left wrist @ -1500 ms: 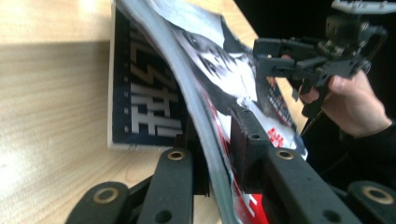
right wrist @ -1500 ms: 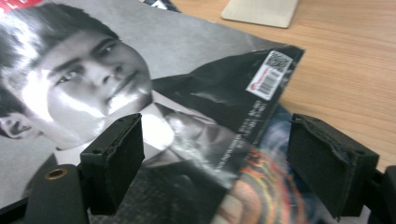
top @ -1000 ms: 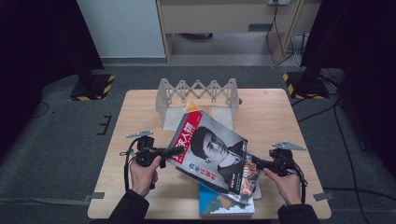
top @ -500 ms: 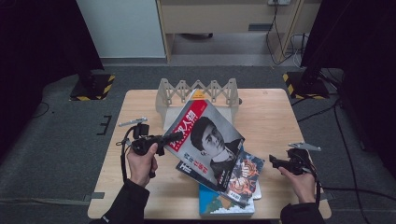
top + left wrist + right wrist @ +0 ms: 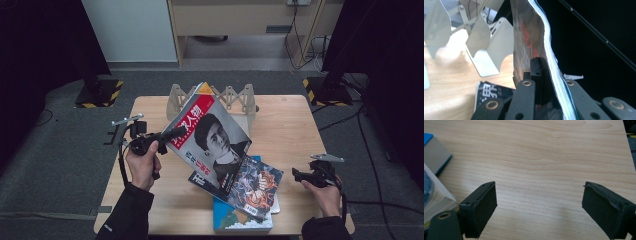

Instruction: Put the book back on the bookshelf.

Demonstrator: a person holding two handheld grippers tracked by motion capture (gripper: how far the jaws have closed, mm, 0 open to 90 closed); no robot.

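the left tongs (image 5: 176, 134) are pinching the magazine (image 5: 212, 137) by its left edge, near the red block with the title, and hold it lifted and tilted above the table (image 5: 290, 125). its top corner leans against the pale folding rack (image 5: 235, 97) that stands at the far side of the table, and its lower corner still lies over the pile of books at the near side. in the left gripper view the black pads (image 5: 535, 67) are clamped tight on the cover, with the thin edges of the pages running up just to the right of them, and the rack's white plates (image 5: 487, 47) stand just beyond on the wood.

under the raised magazine lies a comic with a dark, busy cover (image 5: 255, 185), and under that a blue book (image 5: 240, 220) close to the table's near edge.

the right tongs (image 5: 300, 176) are well apart from the pile, low over the bare wood near the right end of the table, held in the person's right hand (image 5: 325, 192). their jaws have just been opening and stand spread wide with nothing between them; in the right gripper view only wood grain (image 5: 539, 170) lies between the two pads (image 5: 485, 205), and the corner of the blue book (image 5: 435, 155) is off to the left.
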